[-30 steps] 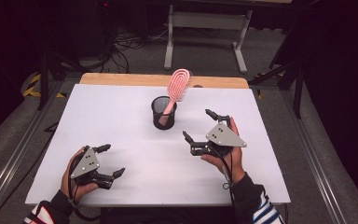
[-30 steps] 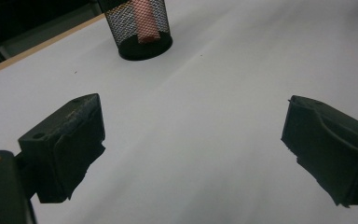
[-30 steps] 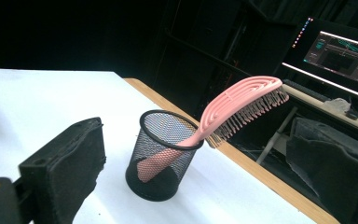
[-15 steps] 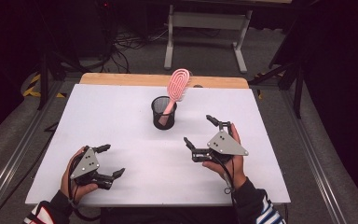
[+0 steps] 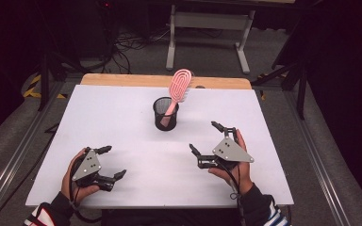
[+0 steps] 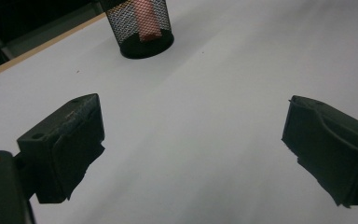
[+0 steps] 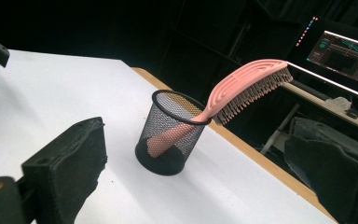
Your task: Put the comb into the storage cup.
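A pink hairbrush stands handle-down in a black mesh cup near the back middle of the white table; its bristle head leans out over the rim. The cup with the pink handle inside is also at the top of the left gripper view. My left gripper rests open near the table's front left, nothing between its jaws. My right gripper is open at the front right, a short way in front and right of the cup, empty.
A wooden strip runs along the table's far edge. Beyond it stand a metal frame and cables on the floor. A lit monitor is far off in the right gripper view. Bare white tabletop lies between the grippers.
My right gripper has drawn back toward the front edge and slightly right, away from the cup. The left gripper, cup and hairbrush have stayed put.
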`<action>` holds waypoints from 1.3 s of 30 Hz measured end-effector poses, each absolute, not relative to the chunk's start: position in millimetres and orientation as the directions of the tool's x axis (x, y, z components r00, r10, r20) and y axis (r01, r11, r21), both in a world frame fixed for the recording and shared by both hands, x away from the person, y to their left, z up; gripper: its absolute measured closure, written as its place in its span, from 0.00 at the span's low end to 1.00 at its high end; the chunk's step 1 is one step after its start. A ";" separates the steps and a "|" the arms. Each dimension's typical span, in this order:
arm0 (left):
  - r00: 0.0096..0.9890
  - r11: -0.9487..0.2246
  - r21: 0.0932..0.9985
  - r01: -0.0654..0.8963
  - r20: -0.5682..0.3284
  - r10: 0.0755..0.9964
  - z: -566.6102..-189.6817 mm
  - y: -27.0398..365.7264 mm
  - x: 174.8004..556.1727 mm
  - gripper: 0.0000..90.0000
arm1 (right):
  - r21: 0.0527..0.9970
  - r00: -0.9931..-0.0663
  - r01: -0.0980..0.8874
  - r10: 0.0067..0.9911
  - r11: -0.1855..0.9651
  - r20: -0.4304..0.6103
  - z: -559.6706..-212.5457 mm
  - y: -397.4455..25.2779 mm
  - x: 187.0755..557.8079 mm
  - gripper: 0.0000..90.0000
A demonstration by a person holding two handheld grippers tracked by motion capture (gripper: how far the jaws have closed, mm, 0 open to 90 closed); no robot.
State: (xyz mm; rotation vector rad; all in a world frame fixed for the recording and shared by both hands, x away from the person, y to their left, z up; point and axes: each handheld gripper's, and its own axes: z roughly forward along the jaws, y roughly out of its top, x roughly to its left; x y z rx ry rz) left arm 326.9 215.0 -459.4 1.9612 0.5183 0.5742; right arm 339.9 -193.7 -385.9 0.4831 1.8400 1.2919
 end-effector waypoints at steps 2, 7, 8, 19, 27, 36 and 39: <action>0.795 -0.419 0.901 0.112 0.171 0.581 -459.4 215.1 327.0 0.07 | 0.907 -0.594 -0.139 0.699 0.398 -0.397 -386.7 -194.1 339.3 0.06; 0.798 -0.427 0.897 0.116 0.172 0.577 -460.7 215.2 327.7 0.07 | 0.906 -0.596 -0.137 0.698 0.400 -0.397 -389.8 -197.5 337.2 0.06; 0.799 -0.426 0.897 0.116 0.171 0.577 -460.5 215.4 327.8 0.07 | 0.905 -0.596 -0.134 0.697 0.403 -0.399 -390.0 -198.3 337.0 0.06; 0.800 -0.430 0.895 0.114 0.174 0.574 -461.0 214.0 327.8 0.07 | 0.900 -0.581 -0.117 0.706 0.420 -0.405 -396.2 -211.0 331.9 0.05; 0.800 -0.430 0.895 0.115 0.173 0.574 -461.1 213.7 327.7 0.07 | 0.900 -0.570 -0.099 0.717 0.425 -0.401 -400.4 -221.9 329.4 0.06; 0.801 -0.433 0.894 0.116 0.173 0.572 -461.2 213.5 327.6 0.07 | 0.893 -0.559 -0.084 0.721 0.442 -0.410 -405.7 -230.7 326.4 0.06; 0.801 -0.431 0.895 0.115 0.173 0.572 -460.8 213.8 327.5 0.07 | 0.894 -0.557 -0.078 0.724 0.441 -0.406 -407.1 -233.5 325.5 0.06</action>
